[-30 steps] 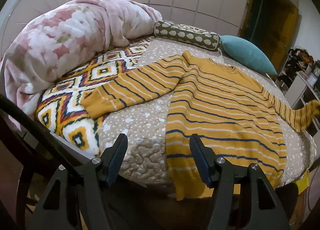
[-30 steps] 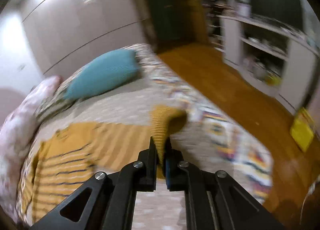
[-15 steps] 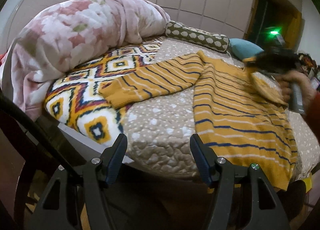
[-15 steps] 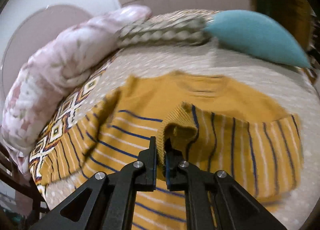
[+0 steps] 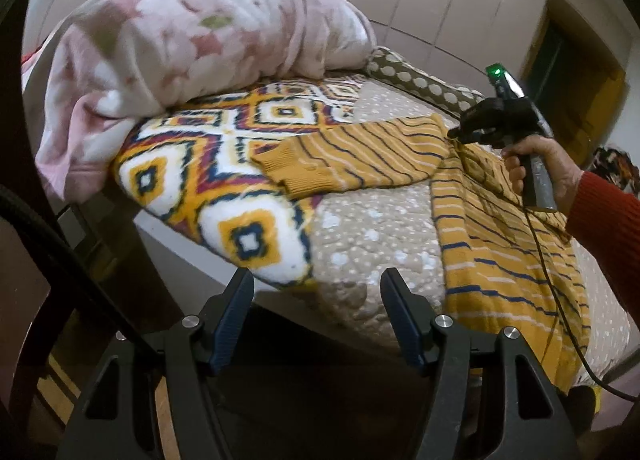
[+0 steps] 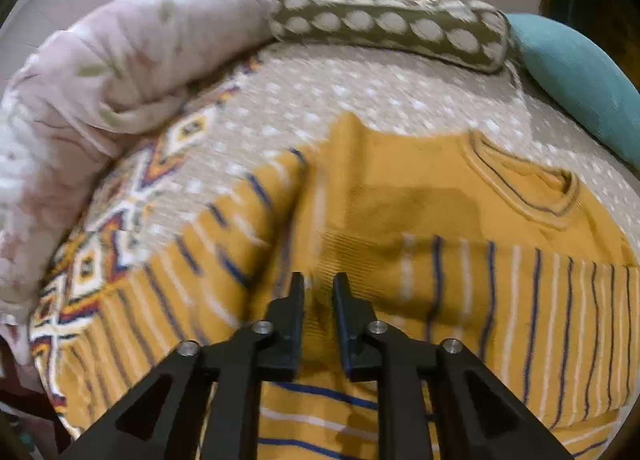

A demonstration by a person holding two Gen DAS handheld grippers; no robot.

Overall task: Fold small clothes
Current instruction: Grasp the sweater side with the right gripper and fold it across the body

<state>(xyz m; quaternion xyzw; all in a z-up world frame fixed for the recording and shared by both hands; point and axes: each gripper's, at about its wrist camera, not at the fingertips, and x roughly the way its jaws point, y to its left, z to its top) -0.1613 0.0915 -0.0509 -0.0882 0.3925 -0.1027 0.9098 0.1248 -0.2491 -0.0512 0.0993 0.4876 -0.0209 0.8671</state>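
Mustard-yellow striped sweater [image 6: 400, 195] lies spread flat on a bed [image 5: 372, 232], landmark for all that follows. One sleeve [image 6: 520, 280] is folded across its chest; the other sleeve [image 5: 344, 155] reaches out onto a diamond-patterned blanket [image 5: 200, 179]. Right tongs [image 6: 318, 284], jaws opening, hover over the folded sleeve's cuff, pads clear of the knit. Left tongs [image 5: 316, 316] stand open and empty at the bed's edge. Only the left view shows the hand [image 5: 548, 167] holding the right tongs; only the right view shows a teal pillow [image 6: 580, 79] beyond the sweater's neckline.
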